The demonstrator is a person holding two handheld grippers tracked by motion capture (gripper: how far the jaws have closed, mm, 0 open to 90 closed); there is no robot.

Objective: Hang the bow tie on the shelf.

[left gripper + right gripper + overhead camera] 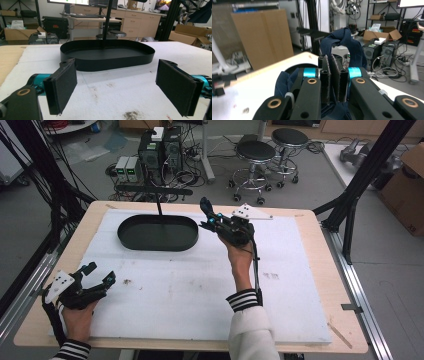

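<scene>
Right gripper view: the right gripper (pixel 331 80) has its jaws clamped on a dark blue cloth (pixel 352 47), which loops above the pads. In the high view that gripper (pixel 214 219) is raised just right of the black tray (pixel 158 233), forearm stretched far. The left gripper (pixel 97 276) rests near-left, jaws wide, nothing between.

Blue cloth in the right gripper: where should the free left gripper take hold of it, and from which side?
Probably the fold of the blue cloth that loops up past the tips of the shut right gripper. It stands free in the air as a narrow band. Bring the open left gripper in from the tray's side, with its jaws straddling the band.
</scene>
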